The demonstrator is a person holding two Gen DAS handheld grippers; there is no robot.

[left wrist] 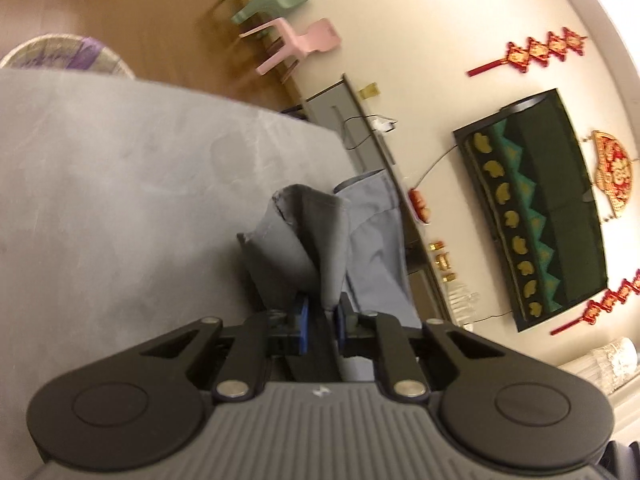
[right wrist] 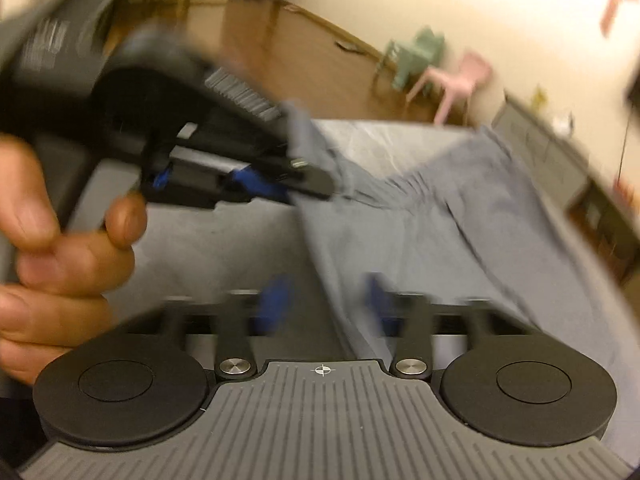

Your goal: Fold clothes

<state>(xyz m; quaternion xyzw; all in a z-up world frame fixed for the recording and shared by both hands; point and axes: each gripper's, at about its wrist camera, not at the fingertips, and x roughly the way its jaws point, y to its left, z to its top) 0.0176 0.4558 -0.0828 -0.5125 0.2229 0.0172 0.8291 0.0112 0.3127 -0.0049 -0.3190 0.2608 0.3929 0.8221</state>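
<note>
My left tool [left wrist: 322, 320] is clamped on a bunched fold of the grey garment [left wrist: 320, 232]; from its wrist camera the cloth rises toward twelve o'clock out of the pads, with a paler blue-grey layer hanging at about one o'clock. My right tool [right wrist: 326, 300] stands apart, and a strip of the same garment [right wrist: 440, 216] runs down between its blurred blue pads [right wrist: 276, 300] without my being able to see either one pressing on it. In the right view the left tool sits at ten o'clock, a hand [right wrist: 52, 240] wrapped round its handle at nine o'clock, pinching the cloth's upper edge.

The garment drapes from that pinch across the grey desk [left wrist: 120, 200] and spreads out toward two o'clock, part lifted, part lying.

I judge it light, limp and thin: it will sag and crease wherever it is unsupported, and one pinch only gathers it into a rope. It should not slip much from rubbery pads. I would take hold with the right tool on a hem or seam, well along the edge from the left pinch, so the cloth can be stretched flat between the two.
</note>
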